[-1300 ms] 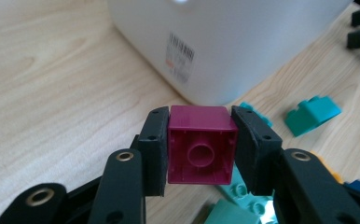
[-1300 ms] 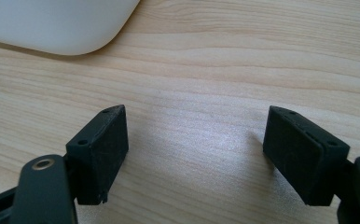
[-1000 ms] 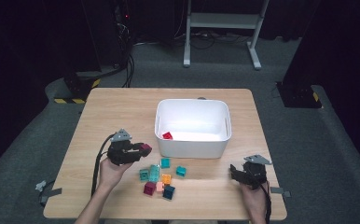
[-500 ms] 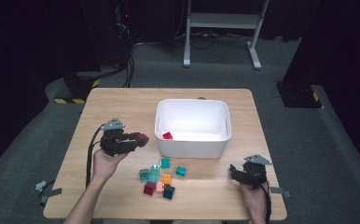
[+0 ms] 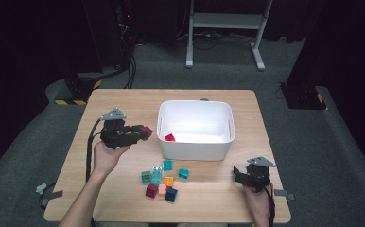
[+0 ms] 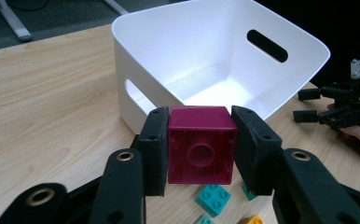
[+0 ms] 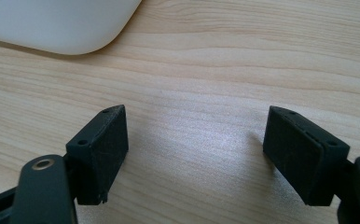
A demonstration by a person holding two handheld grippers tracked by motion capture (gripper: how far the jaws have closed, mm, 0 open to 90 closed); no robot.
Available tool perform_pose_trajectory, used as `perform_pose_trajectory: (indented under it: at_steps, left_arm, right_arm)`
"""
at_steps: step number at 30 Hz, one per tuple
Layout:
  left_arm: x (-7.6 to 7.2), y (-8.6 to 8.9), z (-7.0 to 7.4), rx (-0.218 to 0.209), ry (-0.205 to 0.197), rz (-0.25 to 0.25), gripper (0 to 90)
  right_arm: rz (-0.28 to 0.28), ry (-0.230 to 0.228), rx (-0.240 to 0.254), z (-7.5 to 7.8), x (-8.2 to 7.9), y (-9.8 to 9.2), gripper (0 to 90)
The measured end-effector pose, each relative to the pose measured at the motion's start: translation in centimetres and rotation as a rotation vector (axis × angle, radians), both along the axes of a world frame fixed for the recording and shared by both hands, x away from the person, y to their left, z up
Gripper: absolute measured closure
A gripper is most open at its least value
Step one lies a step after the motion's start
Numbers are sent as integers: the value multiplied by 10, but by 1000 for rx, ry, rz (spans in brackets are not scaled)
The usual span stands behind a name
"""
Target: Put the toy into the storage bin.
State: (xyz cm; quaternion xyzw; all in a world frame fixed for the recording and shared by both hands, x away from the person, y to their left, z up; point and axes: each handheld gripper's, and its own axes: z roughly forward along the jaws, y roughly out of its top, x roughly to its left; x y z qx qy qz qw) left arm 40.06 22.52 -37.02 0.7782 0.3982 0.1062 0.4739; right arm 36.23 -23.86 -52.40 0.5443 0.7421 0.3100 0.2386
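- Fingers (image 6: 155,144) of left gripper (image 6: 199,147) clamped on magenta block (image 6: 199,143), beside white bin (image 5: 195,147).
- Right gripper (image 7: 194,154) open, idle.
- Carry-to-bin step; next, likely clearing rim, then release.

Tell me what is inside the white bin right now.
In the high view, one red block lies on the floor of the white bin, near its left wall. The near wall hides the floor strip right behind it, so anything lying there cannot be seen.

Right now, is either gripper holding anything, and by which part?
The left gripper clamps a magenta block by its two opposite side walls, hollow underside toward the camera. The right gripper is open over the table, holding nothing.
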Motion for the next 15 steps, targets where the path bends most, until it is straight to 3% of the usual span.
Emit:
perform_pose_trajectory:
  at_steps: [7,15]
  left_arm:
    - [6,-15,10,-2,-20,-17,587]
    - [12,-25,11,-9,-17,-37,587]
  right_arm:
    - [1,0,0,0,0,0,219]
    - [2,2,-1,0,0,0,219]
